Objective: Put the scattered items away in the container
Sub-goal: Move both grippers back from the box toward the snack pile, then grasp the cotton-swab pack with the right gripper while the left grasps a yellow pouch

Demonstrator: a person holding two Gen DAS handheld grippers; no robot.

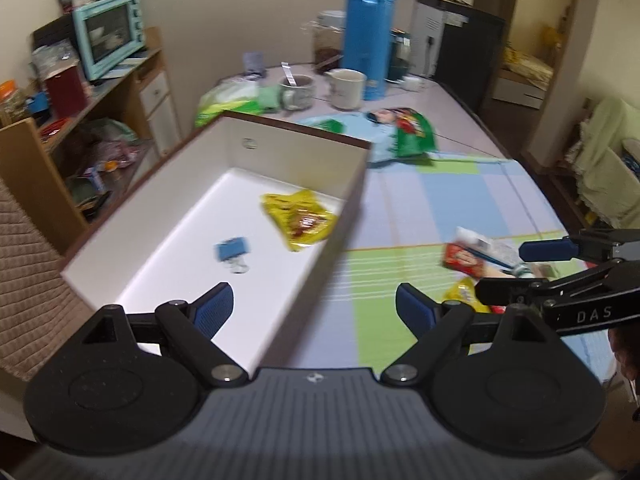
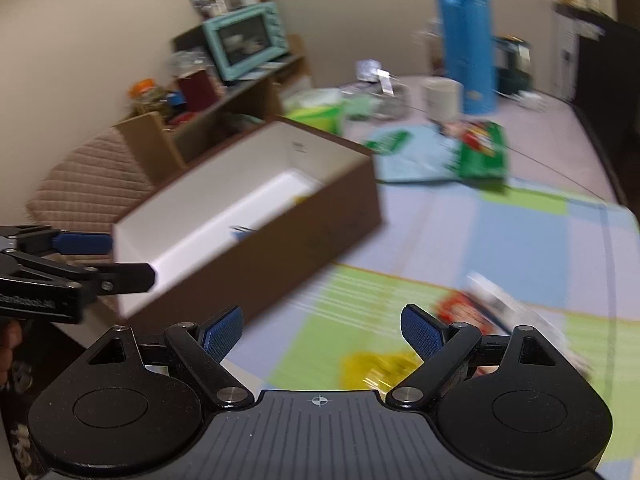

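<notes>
My left gripper hangs over the near corner of the box, fingers spread wide, nothing between them. Inside on the white floor lie a yellow snack packet and a blue binder clip, apart from each other. My right gripper is released too, above the checked table (this view is blurry). A red packet and another yellow packet lie outside the box.
</notes>
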